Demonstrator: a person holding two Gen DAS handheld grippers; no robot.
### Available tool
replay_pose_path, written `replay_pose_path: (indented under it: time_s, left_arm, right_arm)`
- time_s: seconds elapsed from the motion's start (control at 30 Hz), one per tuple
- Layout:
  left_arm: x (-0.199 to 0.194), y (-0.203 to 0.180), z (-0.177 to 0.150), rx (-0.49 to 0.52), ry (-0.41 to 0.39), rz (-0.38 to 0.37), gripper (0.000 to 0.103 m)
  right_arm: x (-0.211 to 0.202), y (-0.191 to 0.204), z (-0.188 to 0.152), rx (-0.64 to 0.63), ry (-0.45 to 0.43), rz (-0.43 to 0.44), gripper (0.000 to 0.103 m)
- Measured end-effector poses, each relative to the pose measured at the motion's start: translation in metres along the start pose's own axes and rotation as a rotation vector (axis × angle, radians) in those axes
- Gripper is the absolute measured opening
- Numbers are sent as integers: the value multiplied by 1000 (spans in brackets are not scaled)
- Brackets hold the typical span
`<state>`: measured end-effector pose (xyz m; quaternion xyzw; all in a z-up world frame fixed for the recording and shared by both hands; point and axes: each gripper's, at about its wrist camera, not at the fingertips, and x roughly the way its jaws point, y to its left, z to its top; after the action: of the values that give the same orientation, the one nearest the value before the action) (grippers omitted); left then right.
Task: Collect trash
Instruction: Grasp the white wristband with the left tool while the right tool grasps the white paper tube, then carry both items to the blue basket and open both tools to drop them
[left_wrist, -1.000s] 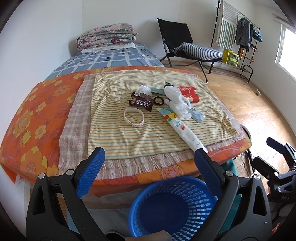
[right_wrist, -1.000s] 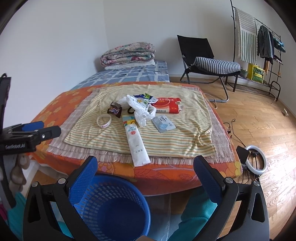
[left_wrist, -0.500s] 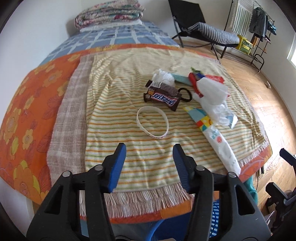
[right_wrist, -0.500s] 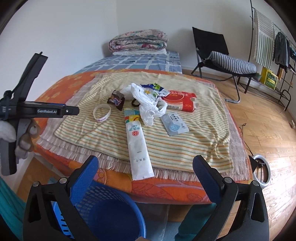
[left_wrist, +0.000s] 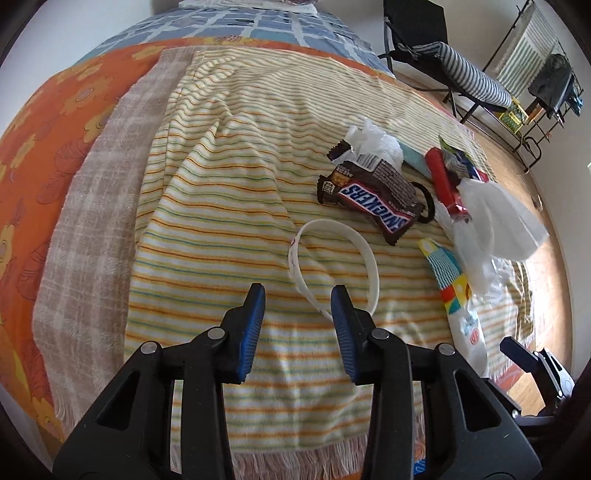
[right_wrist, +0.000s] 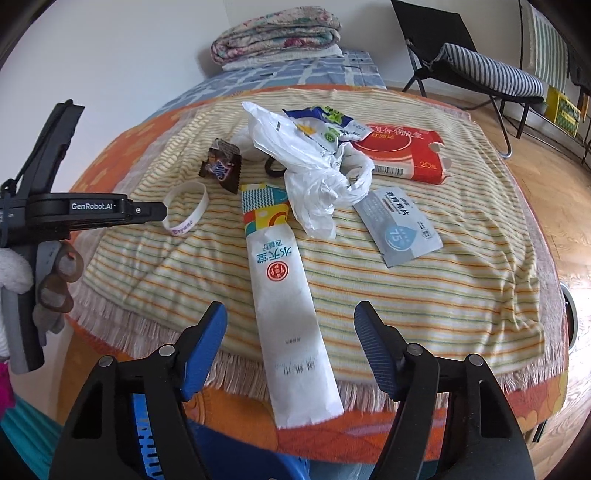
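Reaching for pickups: left claw (left_wrist: 297, 301) closing empty near wristband (left_wrist: 334, 267); right claw (right_wrist: 290, 325) narrowing, untouching, over long wrapper (right_wrist: 286, 299). Next: descend, pinch.

Blue basket (right_wrist: 155, 439): mostly hidden behind the right gripper's (right_wrist: 291, 328) arms and cut off by the lower edge. White wristband (left_wrist: 334, 266): near rim hidden behind a fingertip (left_wrist: 341, 306) of the left gripper (left_wrist: 297, 301). Black hair tie (right_wrist: 275, 168): largely covered by the white plastic bag (right_wrist: 314, 173). Folded quilt (left_wrist: 243, 3): cropped by the top edge. Candy wrapper (right_wrist: 221, 168): print too small to read in the right wrist view.
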<state>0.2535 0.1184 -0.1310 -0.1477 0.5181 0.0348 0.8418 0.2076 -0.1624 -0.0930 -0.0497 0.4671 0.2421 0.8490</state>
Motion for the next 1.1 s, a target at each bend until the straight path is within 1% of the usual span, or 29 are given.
replay_pose_path:
  time_s: [0.07, 0.2, 0.27, 0.33, 0.4, 0.47, 0.57, 0.6, 0.7, 0.8, 0.87, 1.1]
  left_arm:
    - [6, 0, 2, -4, 8, 3, 30]
    - [11, -1, 8, -12, -3, 6, 28]
    - [13, -3, 11, -6, -7, 19, 19]
    - [14, -4, 12, 8, -17, 34, 12]
    - [15, -5, 13, 17, -27, 47, 8]
    - [15, -4, 13, 19, -35, 48, 6]
    - [14, -2, 12, 19, -41, 37, 4]
    - [14, 0, 12, 17, -42, 35, 4]
    - [11, 2, 11, 13, -46, 34, 3]
    - [5, 4, 11, 11, -55, 34, 3]
    - [2, 5, 10, 8, -62, 28, 3]
    - [-16, 14, 7, -7, -92, 15, 3]
  right_arm:
    - [6, 3, 3, -6, 7, -1, 71]
    - [19, 6, 9, -16, 24, -10, 71]
    - [25, 6, 12, -16, 33, -9, 70]
    - [28, 6, 12, -18, 44, -7, 62]
    - [31, 6, 12, -19, 52, -9, 60]
    - [31, 6, 11, -24, 54, -14, 56]
    - [31, 5, 10, -28, 55, -27, 44]
    - [30, 5, 11, -26, 57, -26, 36]
    - [28, 2, 12, -11, 59, -2, 30]
    - [27, 3, 12, -9, 55, 16, 20]
    - [23, 4, 11, -11, 52, 27, 17]
    - [11, 17, 4, -37, 40, 45, 16]
